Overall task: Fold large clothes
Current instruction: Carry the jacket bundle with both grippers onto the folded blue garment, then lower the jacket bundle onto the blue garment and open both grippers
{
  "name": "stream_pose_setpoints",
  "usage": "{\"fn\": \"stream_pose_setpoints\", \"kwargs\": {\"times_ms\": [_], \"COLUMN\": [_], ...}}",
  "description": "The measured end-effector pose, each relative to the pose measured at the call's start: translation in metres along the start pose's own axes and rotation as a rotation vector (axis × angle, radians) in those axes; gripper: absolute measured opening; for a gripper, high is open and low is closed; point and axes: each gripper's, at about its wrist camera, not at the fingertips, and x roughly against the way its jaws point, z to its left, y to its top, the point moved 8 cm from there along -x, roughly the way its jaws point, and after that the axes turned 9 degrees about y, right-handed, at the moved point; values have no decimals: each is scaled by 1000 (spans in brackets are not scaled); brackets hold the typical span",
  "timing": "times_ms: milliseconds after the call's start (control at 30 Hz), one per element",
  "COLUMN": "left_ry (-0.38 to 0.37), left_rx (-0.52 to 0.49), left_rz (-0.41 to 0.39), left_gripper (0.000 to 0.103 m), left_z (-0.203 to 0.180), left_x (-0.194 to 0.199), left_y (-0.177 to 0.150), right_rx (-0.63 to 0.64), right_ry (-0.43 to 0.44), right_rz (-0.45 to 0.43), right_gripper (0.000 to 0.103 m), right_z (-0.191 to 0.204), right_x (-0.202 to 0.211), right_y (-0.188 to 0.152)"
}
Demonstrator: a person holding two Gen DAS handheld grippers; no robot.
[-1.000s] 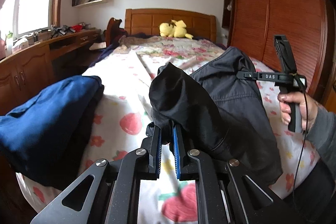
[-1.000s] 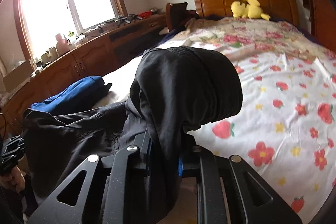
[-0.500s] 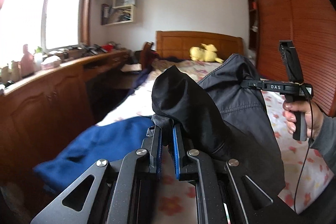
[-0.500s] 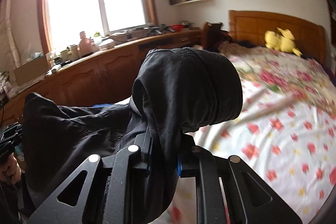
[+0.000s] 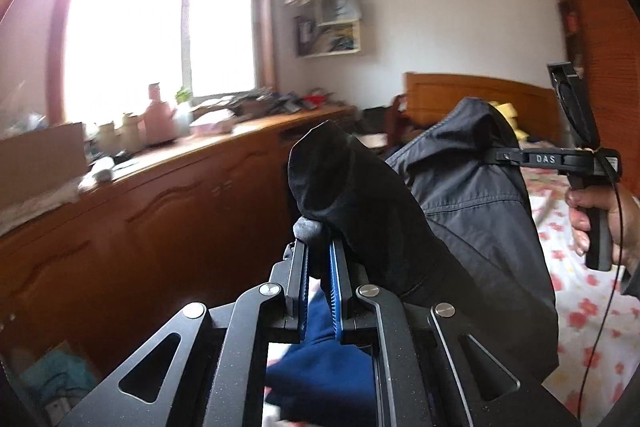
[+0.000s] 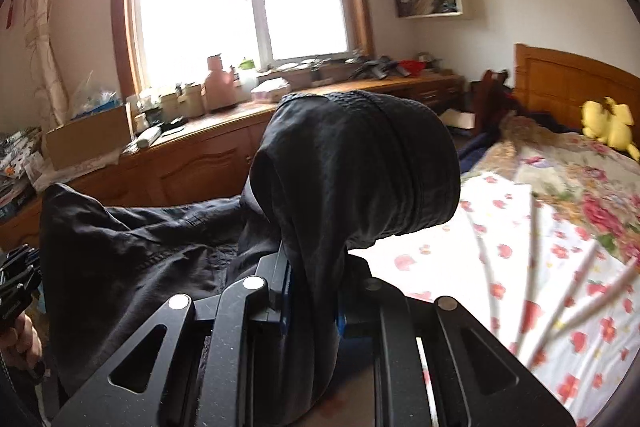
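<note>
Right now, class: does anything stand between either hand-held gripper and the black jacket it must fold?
Nothing visible does. The left hand-held gripper and the right hand-held gripper are each already shut on the black jacket, which hangs lifted between them.

Both grippers are raised off the bed (image 6: 520, 227), level with each other. The left gripper (image 5: 318, 267) pinches black fabric between its blue-padded fingers (image 5: 334, 291). The right gripper (image 6: 310, 287) is clamped likewise, its jaws buried in cloth. The right hand (image 5: 600, 215) wraps its handle; the left hand (image 6: 22, 343) barely shows.
</note>
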Motion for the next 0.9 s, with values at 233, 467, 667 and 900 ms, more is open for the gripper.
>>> {"fn": "stream_pose_setpoints", "kwargs": {"times_ms": [233,467,667,900], "left_ry": [72,145,127,63], "left_rx": [-20,-41,-29,-47], "left_rz": [122,115,67,20], "left_gripper": [10,15,32,54], "left_z": [-3,-17,-34,-82], "left_x": [-24,-5,21,56], "left_y": [-50,-34,-21,-10], "right_rx": [-106,-22,43,43], "right_ry": [-69,-78,-60,-57], "right_rz": [199,186,153,105], "right_gripper": [20,37,56,77], "right_z": [-23,-19,8,23], "right_x": [-64,-28,13,76], "right_y": [-81,-99,-103,-113]}}
